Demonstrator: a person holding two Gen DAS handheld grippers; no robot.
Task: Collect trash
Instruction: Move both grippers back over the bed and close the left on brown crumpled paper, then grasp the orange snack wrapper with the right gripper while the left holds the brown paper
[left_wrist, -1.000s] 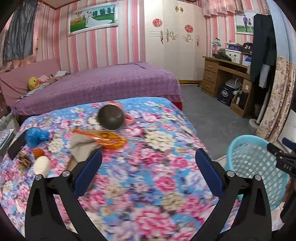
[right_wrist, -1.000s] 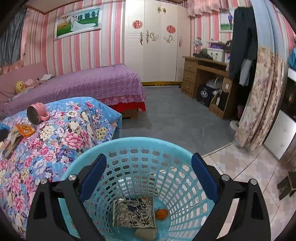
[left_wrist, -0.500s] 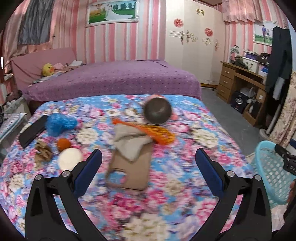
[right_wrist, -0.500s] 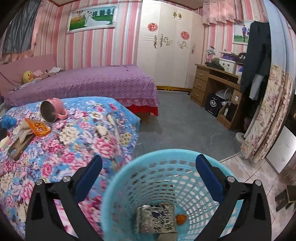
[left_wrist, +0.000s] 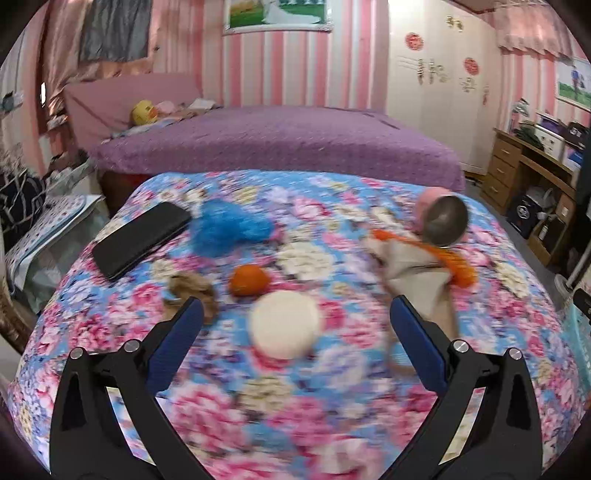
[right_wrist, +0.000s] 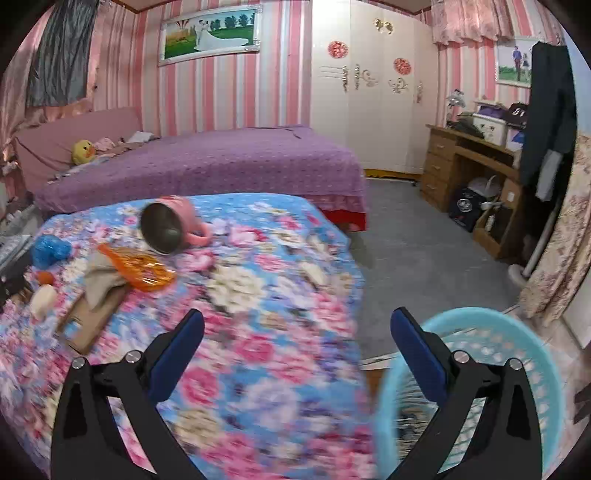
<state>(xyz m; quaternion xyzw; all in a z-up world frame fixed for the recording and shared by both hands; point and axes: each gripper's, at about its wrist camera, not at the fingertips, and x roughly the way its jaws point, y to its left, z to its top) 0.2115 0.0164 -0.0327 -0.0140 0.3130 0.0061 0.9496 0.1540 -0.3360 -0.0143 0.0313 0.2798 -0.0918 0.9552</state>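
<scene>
My left gripper (left_wrist: 295, 325) is open and empty above the floral bedspread (left_wrist: 295, 417). A white round lump (left_wrist: 284, 328) lies between its fingers, with an orange peel (left_wrist: 248, 279), a brown crumpled scrap (left_wrist: 192, 290) and a blue crumpled bag (left_wrist: 229, 229) beyond. An orange wrapper (left_wrist: 450, 264) and a beige cloth (left_wrist: 413, 273) lie to the right. My right gripper (right_wrist: 295, 328) is open and empty over the bed's near edge, with the light blue basket (right_wrist: 498, 369) at lower right. The orange wrapper (right_wrist: 140, 267) is far left of it.
A tipped pink mug (left_wrist: 441, 219) and a black phone (left_wrist: 142, 238) lie on the bedspread. A brown cardboard piece (right_wrist: 90, 319) lies under the cloth. A purple bed (right_wrist: 207, 162) stands behind, a wooden desk (right_wrist: 472, 155) at right, grey floor (right_wrist: 424, 251) between.
My left gripper has swung left across the bed, bringing the white lump and orange peel between its fingers. My right gripper has moved left off the basket toward the bed.
</scene>
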